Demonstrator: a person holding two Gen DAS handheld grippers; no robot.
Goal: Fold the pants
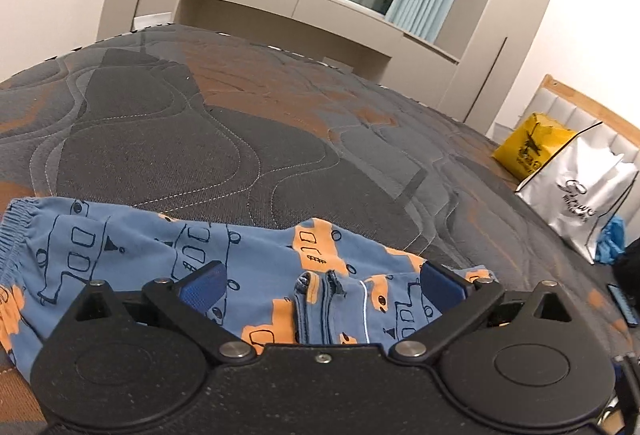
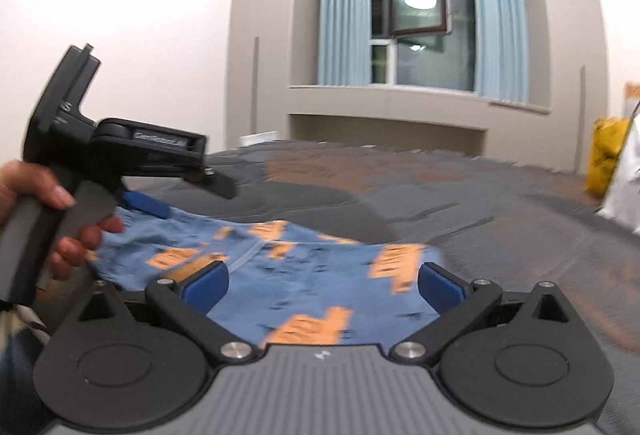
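Note:
Small blue pants with orange and dark vehicle prints lie folded on the dark quilted bed. The elastic waistband is at the far left. My left gripper is open, its blue pads wide apart just above the cloth near the seam. In the right wrist view the pants lie below my right gripper, which is open and empty. The left gripper also shows there, held in a hand at the left over the pants' far edge. That view is blurred.
A yellow bag and a white bag stand at the right side of the bed by a padded headboard. A dark phone-like object lies near the right edge. Beige cabinets and a window with blue curtains are beyond.

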